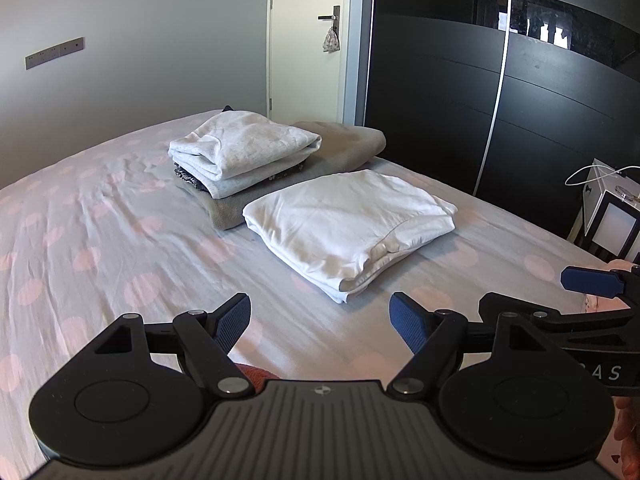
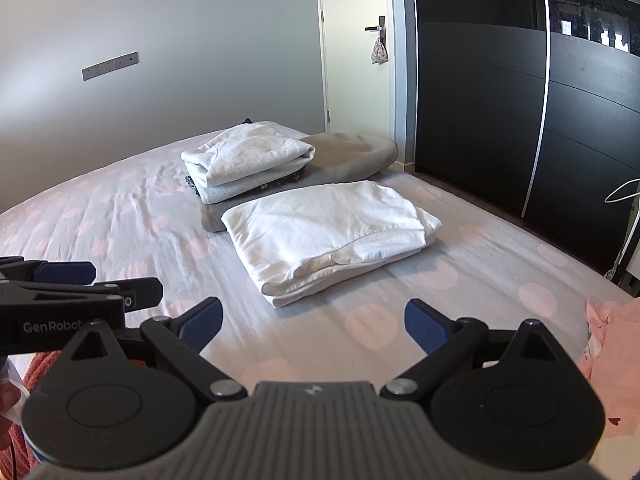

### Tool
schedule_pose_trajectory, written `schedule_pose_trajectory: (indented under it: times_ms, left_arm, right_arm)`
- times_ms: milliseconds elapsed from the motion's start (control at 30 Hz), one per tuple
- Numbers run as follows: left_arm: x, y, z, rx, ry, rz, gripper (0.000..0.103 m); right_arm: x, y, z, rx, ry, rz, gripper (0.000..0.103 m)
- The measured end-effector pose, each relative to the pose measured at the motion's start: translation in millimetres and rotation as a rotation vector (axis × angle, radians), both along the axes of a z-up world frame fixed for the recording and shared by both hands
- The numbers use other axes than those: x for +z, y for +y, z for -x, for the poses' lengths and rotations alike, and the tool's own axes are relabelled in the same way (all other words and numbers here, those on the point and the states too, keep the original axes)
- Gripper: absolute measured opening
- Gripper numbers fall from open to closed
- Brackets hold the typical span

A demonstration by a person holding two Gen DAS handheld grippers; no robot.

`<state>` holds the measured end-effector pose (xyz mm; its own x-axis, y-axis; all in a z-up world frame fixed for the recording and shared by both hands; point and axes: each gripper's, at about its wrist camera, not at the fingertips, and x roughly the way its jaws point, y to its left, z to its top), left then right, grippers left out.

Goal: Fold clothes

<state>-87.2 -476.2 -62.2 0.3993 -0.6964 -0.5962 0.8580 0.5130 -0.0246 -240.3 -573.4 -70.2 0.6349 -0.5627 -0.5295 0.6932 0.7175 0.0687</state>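
Note:
A folded white garment lies flat on the bed, a little ahead of both grippers. Behind it stands a stack of folded clothes: a light grey top, a dark patterned piece, and a taupe blanket at the bottom. My left gripper hovers open over the sheet, holding nothing. My right gripper is open too and holds nothing. Each gripper shows at the edge of the other's view. A pink garment lies at the bed's right edge.
The bed sheet is pale with pink dots. A black wardrobe lines the right side, with a white door beyond the bed. A small white box stands at the right. Orange fabric shows low left.

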Motion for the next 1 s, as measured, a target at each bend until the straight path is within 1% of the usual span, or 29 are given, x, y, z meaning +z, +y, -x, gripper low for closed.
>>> schedule_pose_trajectory:
  times_ms: [1000]
  left_arm:
    - [-2.2,0.8,-2.0,0.000,0.005,-0.008,0.072]
  right_arm:
    - [-3.0,2.5,-3.2,0.001,0.008,-0.010,0.098]
